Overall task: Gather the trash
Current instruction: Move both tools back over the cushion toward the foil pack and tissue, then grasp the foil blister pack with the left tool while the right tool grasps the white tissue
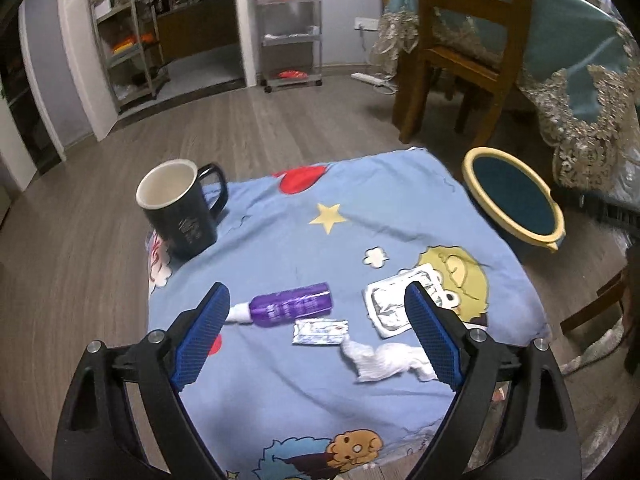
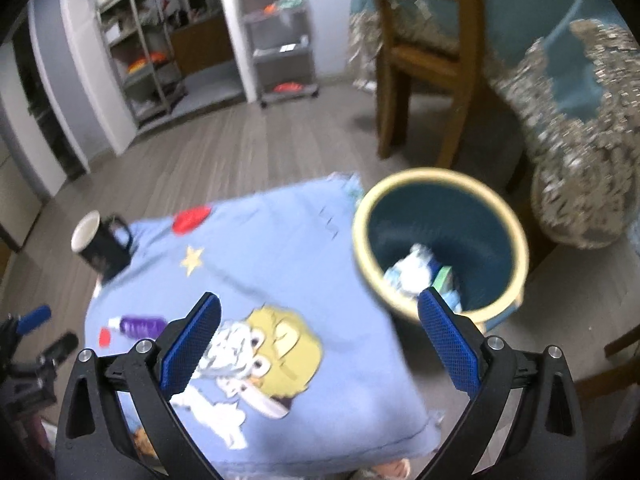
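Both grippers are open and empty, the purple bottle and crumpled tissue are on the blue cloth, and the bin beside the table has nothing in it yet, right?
Not quite: the bin already holds trash, as the right wrist view shows. The rest stands: the left gripper and right gripper are open and empty, and the purple bottle and crumpled tissue lie on the blue cloth.

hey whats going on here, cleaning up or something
A person with a gripper in each hand is clearing trash off a table covered by a blue cartoon cloth. Both the left gripper and right gripper are open and empty. A purple tube, silver foil packet, small wrapper and crumpled white tissue remain on the cloth. The yellow-rimmed bin already holds some trash.
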Motion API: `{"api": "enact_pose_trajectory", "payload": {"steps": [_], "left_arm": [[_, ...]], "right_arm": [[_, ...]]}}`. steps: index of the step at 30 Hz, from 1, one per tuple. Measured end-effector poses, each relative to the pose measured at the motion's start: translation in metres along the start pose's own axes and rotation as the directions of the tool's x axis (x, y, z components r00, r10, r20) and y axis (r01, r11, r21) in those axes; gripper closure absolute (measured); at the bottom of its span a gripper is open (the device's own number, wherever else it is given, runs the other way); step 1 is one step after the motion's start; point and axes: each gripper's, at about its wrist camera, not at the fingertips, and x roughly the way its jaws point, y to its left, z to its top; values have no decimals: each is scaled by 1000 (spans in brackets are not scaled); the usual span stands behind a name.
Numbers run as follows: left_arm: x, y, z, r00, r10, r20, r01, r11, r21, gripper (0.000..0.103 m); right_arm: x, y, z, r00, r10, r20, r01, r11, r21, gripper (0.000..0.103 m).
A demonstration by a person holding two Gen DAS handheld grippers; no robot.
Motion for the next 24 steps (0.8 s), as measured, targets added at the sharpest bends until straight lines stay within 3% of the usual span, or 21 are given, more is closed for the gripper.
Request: {"api": "enact_pose_trajectory", "payload": {"steps": [7,11,17,24], "left_arm": [[31,29,-5,996,38,-78,-44,996,-79,15],[45,40,-8,991,58,-122,-71,992,-104,15],[49,45,-10,989,57,-137,-77,986,-145,15],[48,51,-8,987,98,-128,-119,978,-171,15]], "right_arm": [[39,39,-18,994,-5,-113,-6,995,-102,5],[59,56,-29,984,31,-177,-57,988,-144,5],[79,88,-58,950,103,-296,-174,959,-225,5],[88,136,-88,905,168,-390,-314,883,-349,5]]}}
